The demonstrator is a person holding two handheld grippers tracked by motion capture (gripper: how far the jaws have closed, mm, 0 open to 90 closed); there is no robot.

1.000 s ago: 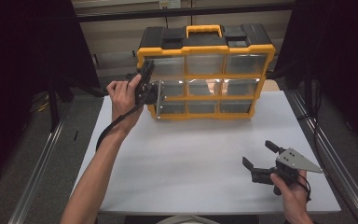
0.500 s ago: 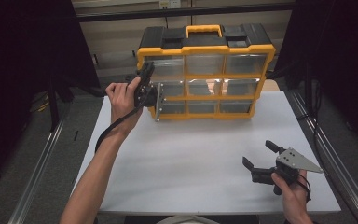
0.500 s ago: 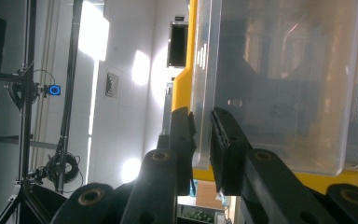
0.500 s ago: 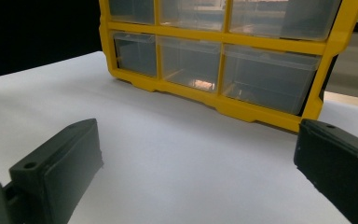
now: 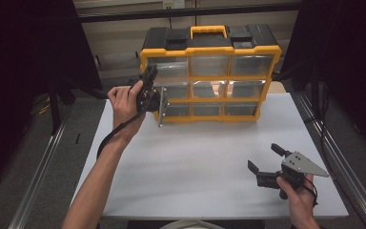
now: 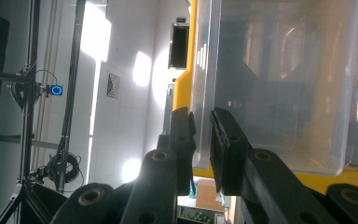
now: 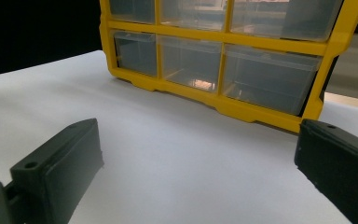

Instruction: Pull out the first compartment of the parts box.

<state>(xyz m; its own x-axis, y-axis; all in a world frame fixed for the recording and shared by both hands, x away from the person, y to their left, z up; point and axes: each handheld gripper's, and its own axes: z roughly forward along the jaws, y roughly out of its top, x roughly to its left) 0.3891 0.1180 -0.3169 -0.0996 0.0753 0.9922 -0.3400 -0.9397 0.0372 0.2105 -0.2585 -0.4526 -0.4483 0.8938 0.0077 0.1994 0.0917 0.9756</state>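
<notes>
A yellow and black drawer organiser (image 5: 211, 49) stands at the back of the white table (image 5: 205, 152), with clear plastic drawers in rows. My left gripper (image 5: 163, 97) is at its left side, turned on edge. In the left gripper view my left gripper (image 6: 203, 119) is shut on the front lip of a clear drawer (image 6: 279, 84), the left drawer of the middle row (image 5: 174, 90). My right gripper (image 5: 265, 157) rests near the table's front right corner, open and holding nothing. In the right gripper view my right gripper (image 7: 198, 140) faces the organiser (image 7: 261, 112) across bare table.
The organiser has a yellow carry handle (image 5: 208, 30) on top. Metal rails run along the table's left (image 5: 38, 181) and right (image 5: 333, 162) sides. The surroundings beyond the table are dark.
</notes>
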